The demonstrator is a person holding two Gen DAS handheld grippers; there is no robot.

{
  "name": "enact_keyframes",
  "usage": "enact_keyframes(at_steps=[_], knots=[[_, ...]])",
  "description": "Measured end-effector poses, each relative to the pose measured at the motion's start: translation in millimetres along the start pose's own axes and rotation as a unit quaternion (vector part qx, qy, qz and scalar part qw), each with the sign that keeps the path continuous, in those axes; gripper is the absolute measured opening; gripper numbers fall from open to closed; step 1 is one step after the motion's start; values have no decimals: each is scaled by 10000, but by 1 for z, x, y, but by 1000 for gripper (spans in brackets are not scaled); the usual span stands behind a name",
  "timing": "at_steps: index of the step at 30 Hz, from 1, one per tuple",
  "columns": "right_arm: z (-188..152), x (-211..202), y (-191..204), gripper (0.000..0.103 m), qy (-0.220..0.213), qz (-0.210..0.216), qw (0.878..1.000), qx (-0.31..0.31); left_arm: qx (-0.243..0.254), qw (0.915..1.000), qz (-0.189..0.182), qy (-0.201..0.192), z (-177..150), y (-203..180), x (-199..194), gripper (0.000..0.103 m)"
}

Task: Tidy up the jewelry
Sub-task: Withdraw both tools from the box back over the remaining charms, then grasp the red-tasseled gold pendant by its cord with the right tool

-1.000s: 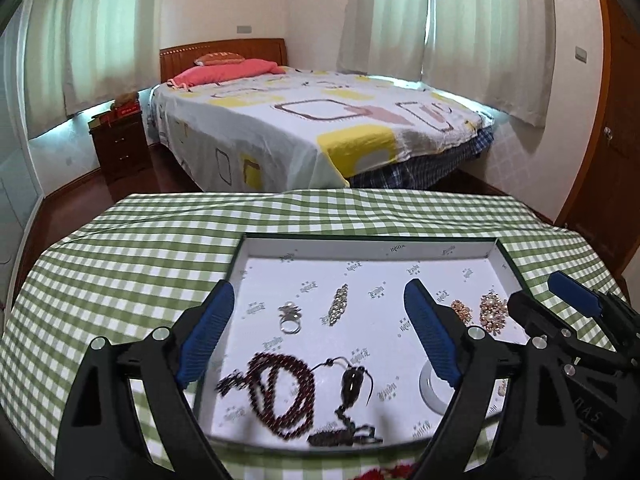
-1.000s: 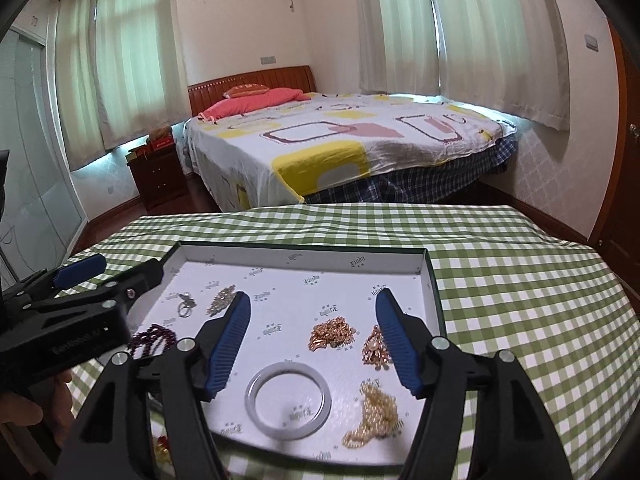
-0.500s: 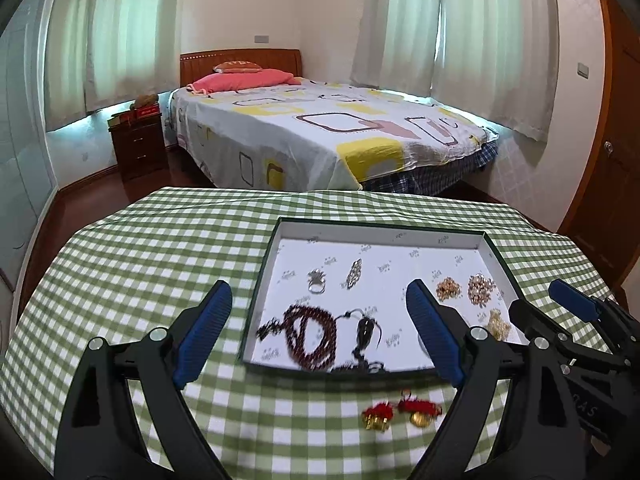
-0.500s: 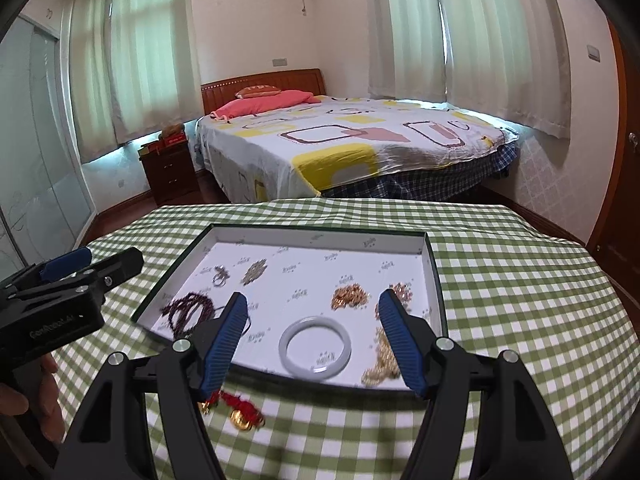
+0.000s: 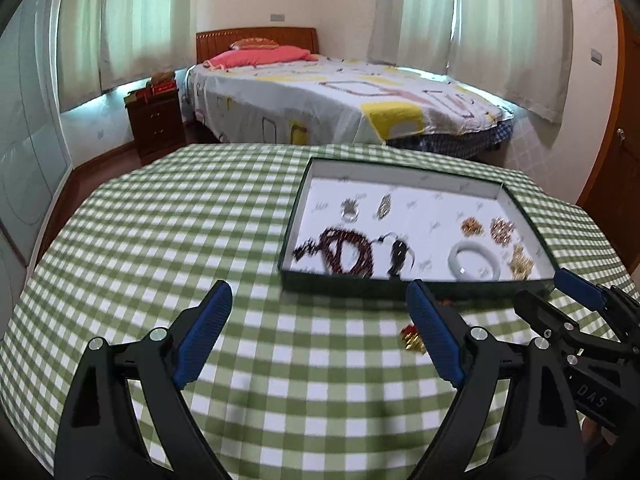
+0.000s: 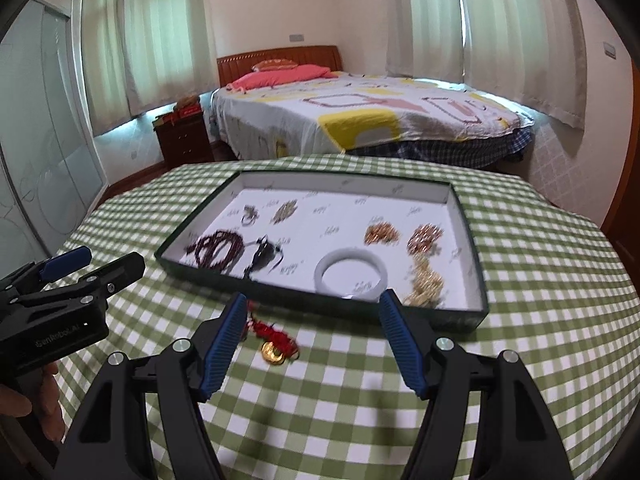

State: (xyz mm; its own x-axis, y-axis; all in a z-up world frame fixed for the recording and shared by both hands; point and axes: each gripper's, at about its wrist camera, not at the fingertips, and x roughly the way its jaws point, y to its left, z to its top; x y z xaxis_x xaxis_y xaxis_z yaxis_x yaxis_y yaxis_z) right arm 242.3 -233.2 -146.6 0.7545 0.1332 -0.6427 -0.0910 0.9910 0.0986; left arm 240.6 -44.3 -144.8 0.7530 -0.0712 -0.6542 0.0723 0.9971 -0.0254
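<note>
A dark green tray (image 6: 320, 304) with a white floor sits on the green checked tablecloth; it also shows in the left wrist view (image 5: 344, 285). In it lie a dark red bead string (image 6: 218, 248), a white bangle (image 6: 351, 274), a ring (image 6: 249, 216) and several gold pieces (image 6: 426, 280). A red and gold charm (image 6: 276, 342) lies on the cloth in front of the tray, between my right gripper's fingers. My right gripper (image 6: 312, 340) is open and empty. My left gripper (image 5: 320, 332) is open and empty, to the left of the tray; the charm (image 5: 412, 338) shows by its right finger.
The round table's cloth (image 5: 160, 240) stretches wide to the left of the tray. Behind the table stand a bed (image 6: 360, 120), a wooden nightstand (image 6: 180, 136) and curtained windows. A wooden door (image 5: 616, 160) is at the right.
Both grippers have pulled back from over the tray toward the table's near side. The left one has also shifted left. The charm on the cloth has come into view.
</note>
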Motion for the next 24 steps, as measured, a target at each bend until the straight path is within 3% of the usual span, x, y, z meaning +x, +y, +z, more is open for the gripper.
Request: enact_keyframes(at_steps=[16, 22, 24], knots=[[-23, 46, 19, 60, 731, 63, 9972, -146, -166, 9991, 190, 342, -26, 20, 19, 87], [-25, 55, 16, 36, 977, 164, 9951, -70, -152, 9990, 180, 391, -28, 19, 21, 87], [-26, 54, 15, 23, 977, 206, 9950, -61, -127, 9990, 164, 408, -29, 17, 22, 87]])
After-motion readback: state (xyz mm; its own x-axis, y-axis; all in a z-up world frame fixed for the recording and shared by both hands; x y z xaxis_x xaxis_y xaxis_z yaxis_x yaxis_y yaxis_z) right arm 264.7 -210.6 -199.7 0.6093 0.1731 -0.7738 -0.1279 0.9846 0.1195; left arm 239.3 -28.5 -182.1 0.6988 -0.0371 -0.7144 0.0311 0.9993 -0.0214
